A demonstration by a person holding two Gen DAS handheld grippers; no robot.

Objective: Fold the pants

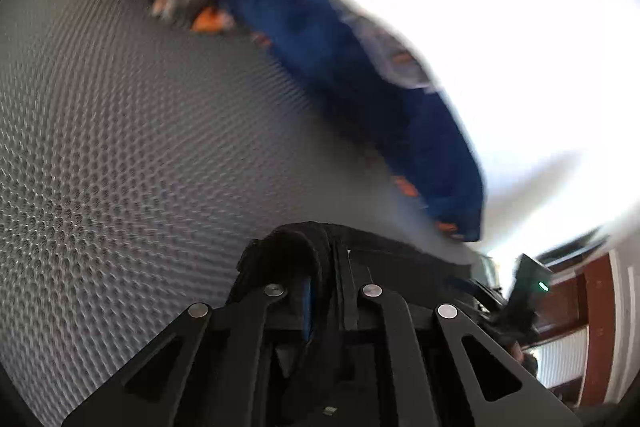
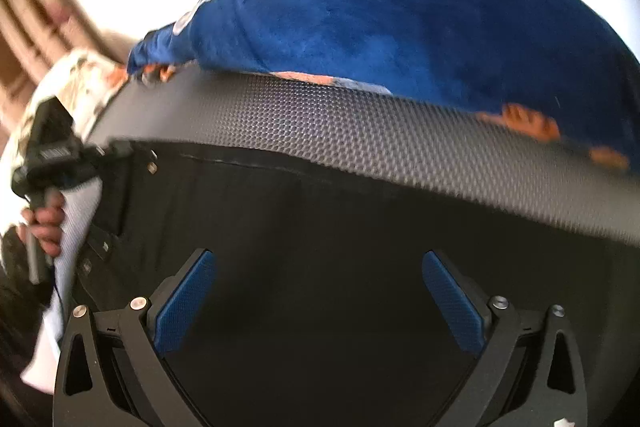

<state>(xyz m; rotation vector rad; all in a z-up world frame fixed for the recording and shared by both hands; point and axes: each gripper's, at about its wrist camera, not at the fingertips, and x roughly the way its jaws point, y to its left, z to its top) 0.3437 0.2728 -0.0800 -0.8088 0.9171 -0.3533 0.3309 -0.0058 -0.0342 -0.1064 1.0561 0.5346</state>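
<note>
My left gripper [image 1: 320, 267] pinches an edge of the black fabric pants [image 2: 320, 267], ready to lift it for a fold. They lie spread on the grey honeycomb-textured mat [image 2: 360, 131]; my right gripper [image 2: 316, 291] hovers over them, jaws wide, nothing between.

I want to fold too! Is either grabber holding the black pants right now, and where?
The left gripper is shut on the black pants, pinching a bunched edge; which edge is unclear. The right gripper is open above them, holding nothing.

Pants [image 2: 320, 211] spread on the mat [image 2: 360, 131], blanket [image 2: 400, 23] heaped behind (along the mat's far edge)
</note>
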